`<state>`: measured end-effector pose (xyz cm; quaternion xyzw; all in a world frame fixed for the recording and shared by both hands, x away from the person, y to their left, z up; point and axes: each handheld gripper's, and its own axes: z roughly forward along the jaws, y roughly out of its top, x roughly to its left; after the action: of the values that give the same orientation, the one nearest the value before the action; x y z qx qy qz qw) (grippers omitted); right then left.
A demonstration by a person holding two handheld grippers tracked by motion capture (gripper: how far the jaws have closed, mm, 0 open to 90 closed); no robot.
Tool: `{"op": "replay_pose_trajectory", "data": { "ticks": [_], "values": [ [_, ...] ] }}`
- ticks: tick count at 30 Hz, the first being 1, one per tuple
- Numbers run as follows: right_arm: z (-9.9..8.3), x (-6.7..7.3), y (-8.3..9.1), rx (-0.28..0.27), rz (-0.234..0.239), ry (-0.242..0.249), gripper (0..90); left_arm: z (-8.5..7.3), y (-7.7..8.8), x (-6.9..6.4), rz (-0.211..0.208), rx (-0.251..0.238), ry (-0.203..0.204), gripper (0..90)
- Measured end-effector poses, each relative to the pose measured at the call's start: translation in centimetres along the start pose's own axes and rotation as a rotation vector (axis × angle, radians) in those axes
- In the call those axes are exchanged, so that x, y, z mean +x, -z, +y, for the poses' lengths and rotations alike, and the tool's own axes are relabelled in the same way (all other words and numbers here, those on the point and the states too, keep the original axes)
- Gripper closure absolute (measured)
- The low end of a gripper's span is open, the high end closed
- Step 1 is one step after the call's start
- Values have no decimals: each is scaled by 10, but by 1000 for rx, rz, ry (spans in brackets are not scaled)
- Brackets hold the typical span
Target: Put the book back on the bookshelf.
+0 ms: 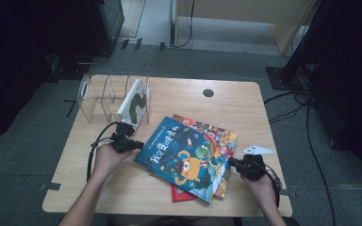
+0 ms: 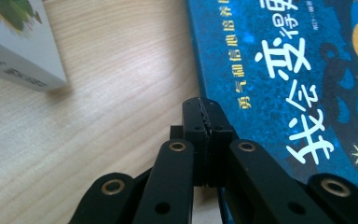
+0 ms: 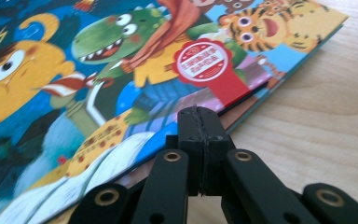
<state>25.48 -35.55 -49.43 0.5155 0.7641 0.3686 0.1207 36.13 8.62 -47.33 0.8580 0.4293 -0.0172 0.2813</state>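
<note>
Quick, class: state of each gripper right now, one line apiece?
Left gripper: closed, holding nothing, at the blue book's edge.
Right gripper: closed, holding nothing, beside the book pile.

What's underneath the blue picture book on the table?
Under the blue picture book lie at least two more books: one with a tiger cover sticking out toward the right, and a red one peeking out at the near edge. Their covers are mostly hidden, so any further books cannot be seen.
</note>
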Motion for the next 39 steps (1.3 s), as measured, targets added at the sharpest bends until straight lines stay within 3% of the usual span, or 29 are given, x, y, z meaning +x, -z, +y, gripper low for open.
{"op": "replay_pose_trajectory", "data": {
  "ticks": [13,18,26,30,34,39],
  "values": [
    [13,-12,-10,2,12,-42,900,-18,6,-12,-21,-18,27,900],
    [20,-14,-15,14,19,-39,900,-23,8,-14,-24,-22,32,900],
    [32,-17,-24,27,28,-46,900,-29,9,-12,-54,-33,72,899],
    [36,-18,-29,19,34,-56,900,-31,11,-6,-75,-39,117,876],
    [38,-18,-33,5,42,-49,900,-31,12,-4,-69,-40,124,845],
    [38,-15,-36,-9,30,-21,900,-32,14,-1,-62,-57,128,720]
  ]
}}
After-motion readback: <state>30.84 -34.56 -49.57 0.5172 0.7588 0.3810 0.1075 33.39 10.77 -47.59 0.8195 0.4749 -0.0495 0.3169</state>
